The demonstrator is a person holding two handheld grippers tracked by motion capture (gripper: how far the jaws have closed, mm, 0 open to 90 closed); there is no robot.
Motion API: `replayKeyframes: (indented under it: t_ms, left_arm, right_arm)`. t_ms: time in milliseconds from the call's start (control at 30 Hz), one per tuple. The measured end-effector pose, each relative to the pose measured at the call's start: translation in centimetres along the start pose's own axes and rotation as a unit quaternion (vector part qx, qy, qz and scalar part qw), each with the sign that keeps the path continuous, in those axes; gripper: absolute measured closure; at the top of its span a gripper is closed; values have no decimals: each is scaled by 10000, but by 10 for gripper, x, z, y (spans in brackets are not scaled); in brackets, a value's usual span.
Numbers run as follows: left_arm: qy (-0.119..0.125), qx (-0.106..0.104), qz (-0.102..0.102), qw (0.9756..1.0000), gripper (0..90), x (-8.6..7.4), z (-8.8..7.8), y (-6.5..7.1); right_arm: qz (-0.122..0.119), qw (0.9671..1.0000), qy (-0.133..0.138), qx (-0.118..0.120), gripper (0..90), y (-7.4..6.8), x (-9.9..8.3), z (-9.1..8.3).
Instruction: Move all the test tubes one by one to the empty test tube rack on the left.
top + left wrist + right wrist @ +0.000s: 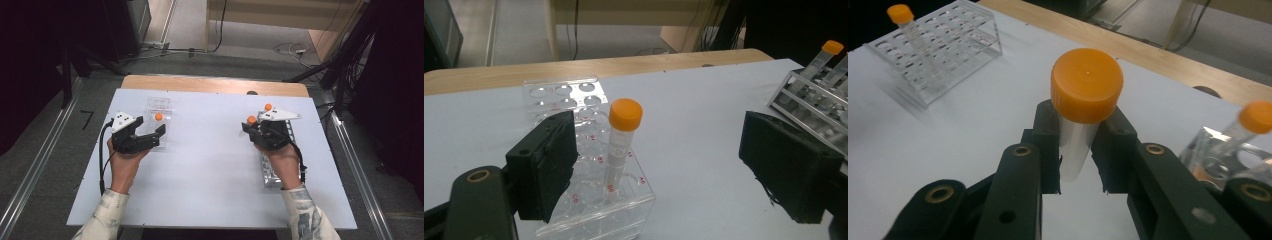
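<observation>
While right gripper clamps an orange-capped clear plastic tube upright, probably bound for the clear acrylic rack at nine o'clock, left gripper, jaws apart, flanks that rack.

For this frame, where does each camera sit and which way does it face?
High view: above the person's side, looking forward and down on the white table; both forearms, left gripper, right gripper.
Left gripper view: between open jaws toward the clear rack and its orange-capped tube.
Right gripper view: along jaws shut on a held tube.
Shared: both gripper views show the clear rack.
</observation>
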State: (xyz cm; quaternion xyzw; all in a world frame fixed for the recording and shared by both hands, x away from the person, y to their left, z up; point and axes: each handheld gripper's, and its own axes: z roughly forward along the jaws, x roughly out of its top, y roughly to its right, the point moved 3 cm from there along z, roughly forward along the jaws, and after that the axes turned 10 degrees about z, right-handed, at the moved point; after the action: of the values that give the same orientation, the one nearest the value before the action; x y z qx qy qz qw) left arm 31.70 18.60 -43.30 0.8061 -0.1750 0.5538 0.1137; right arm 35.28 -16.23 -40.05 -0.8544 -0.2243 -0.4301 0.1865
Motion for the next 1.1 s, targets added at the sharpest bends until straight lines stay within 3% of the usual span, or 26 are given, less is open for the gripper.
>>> replayKeyframes:
  t_ms: [367,667,867,1100]
  left_arm:
    - [72,-108,85,9999,158,4,-2,8]
    - [97,-244,213,9994,168,6,-2,19]
    - [120,-409,304,9986,180,7,-1,29]
    - [112,-668,559,9961,204,8,3,48]
  right_arm:
    - [-221,9991,-220,275,716,-31,-5,27]
    - [-287,9982,-370,380,716,-46,-11,45]
    - [-371,9971,-450,490,716,-58,-14,56]
    - [-522,9950,-583,617,716,-77,-18,69]
